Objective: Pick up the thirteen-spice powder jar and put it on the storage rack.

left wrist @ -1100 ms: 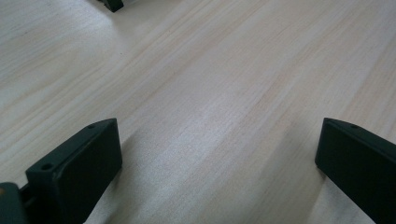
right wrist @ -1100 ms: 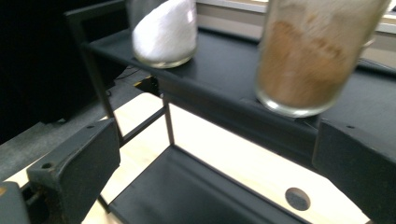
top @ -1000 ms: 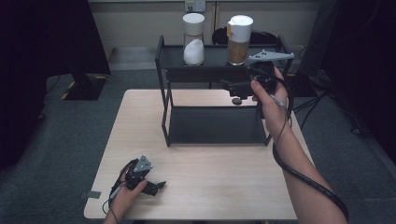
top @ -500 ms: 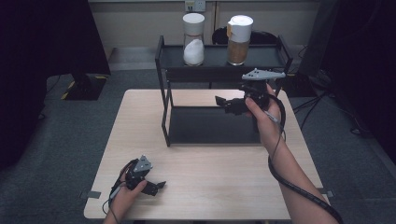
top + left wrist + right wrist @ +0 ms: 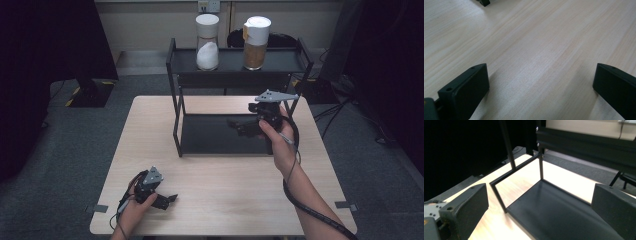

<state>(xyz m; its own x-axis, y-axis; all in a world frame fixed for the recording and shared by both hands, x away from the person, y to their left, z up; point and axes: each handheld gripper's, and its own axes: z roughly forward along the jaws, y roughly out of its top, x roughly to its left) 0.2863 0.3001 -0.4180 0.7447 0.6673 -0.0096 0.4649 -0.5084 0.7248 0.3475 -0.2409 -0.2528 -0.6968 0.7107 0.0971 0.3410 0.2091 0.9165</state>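
Observation:
A black two-tier metal rack stands at the back of the light wooden table. On its top shelf stand two white-capped jars: one with white contents and one with brown contents. My right gripper hovers open over the right part of the lower shelf, pointing left, nothing between its jaws. My left gripper rests low on the table near the front left corner, open and empty, with bare wood between its jaws.
Grey carpet surrounds the table. A dark stand base sits on the floor at the left, and cables and dark furniture are at the right. A black cable trails from my right gripper along the forearm.
My right gripper has come down from the top shelf's height and moved toward me, now over the lower shelf. The left gripper has stayed put.

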